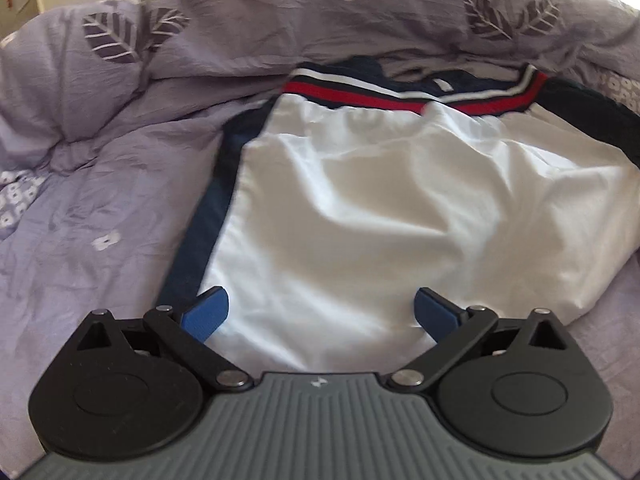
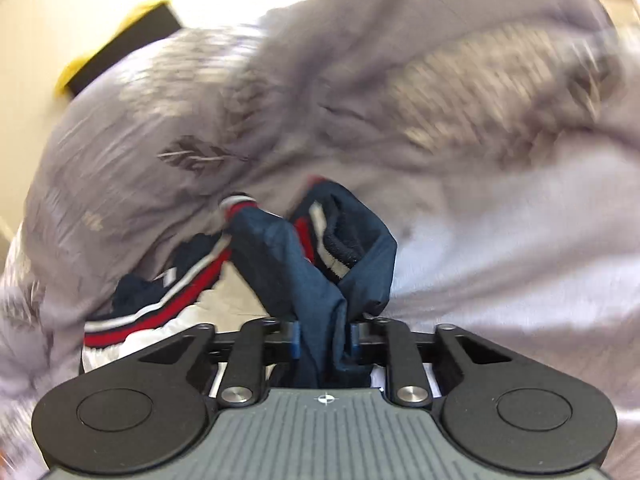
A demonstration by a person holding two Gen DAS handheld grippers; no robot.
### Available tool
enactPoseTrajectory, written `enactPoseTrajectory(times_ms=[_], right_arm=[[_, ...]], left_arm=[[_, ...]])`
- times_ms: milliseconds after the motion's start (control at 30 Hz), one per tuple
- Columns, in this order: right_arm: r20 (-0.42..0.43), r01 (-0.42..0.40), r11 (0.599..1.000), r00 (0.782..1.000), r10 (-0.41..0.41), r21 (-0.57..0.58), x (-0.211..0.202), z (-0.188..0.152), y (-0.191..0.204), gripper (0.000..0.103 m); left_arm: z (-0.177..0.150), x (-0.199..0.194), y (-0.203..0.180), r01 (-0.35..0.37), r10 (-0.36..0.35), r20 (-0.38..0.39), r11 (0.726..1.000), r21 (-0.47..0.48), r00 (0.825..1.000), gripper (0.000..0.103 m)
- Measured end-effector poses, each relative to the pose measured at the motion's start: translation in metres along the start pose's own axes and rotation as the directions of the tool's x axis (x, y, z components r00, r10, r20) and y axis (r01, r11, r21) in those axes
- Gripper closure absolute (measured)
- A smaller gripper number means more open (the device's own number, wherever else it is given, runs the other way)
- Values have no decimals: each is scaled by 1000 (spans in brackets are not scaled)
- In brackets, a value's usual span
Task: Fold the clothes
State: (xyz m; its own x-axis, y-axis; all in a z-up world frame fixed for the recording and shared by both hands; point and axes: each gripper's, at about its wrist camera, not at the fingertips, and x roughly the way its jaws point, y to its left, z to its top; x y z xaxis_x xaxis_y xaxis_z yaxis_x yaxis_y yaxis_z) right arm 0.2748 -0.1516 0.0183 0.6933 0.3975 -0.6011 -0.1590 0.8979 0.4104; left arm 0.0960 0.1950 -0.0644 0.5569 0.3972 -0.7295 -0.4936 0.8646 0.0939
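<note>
A white jacket (image 1: 360, 208) with navy sides and a red, white and navy ribbed band (image 1: 400, 92) lies spread on a lilac bedspread (image 1: 100, 208). My left gripper (image 1: 321, 314) hovers over the jacket's near white part, its blue pads wide apart with nothing pinched between them. In the right wrist view my right gripper (image 2: 324, 340) is shut on a bunched navy sleeve (image 2: 316, 264), which rises from the jaws, its striped cuff (image 2: 324, 244) folded over. The jacket's striped band (image 2: 160, 304) and white body show at lower left. This view is blurred.
The crumpled lilac duvet with leaf and flower prints (image 1: 120, 36) is heaped behind and to the left of the jacket. A yellow and black object (image 2: 120, 40) sits beyond the bedding at upper left in the right wrist view. Pale wall lies behind.
</note>
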Motion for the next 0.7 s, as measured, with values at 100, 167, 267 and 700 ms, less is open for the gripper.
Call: enactPoseTrajectory(times_ms=[100, 167, 267, 700], right_arm=[[57, -11, 982, 998, 23, -189, -12, 9, 44, 88], [56, -18, 969, 998, 32, -246, -8, 13, 67, 88], [8, 7, 965, 1000, -5, -264, 10, 12, 88, 82], [6, 115, 951, 993, -119, -287, 18, -11, 79, 91]], left_arm=[[-1, 0, 31, -35, 34, -33, 999, -34, 999, 2], [-7, 9, 43, -53, 48, -80, 997, -60, 996, 2], [-18, 15, 53, -35, 23, -102, 993, -115, 995, 2], [-13, 3, 79, 1, -13, -70, 986, -170, 997, 3]])
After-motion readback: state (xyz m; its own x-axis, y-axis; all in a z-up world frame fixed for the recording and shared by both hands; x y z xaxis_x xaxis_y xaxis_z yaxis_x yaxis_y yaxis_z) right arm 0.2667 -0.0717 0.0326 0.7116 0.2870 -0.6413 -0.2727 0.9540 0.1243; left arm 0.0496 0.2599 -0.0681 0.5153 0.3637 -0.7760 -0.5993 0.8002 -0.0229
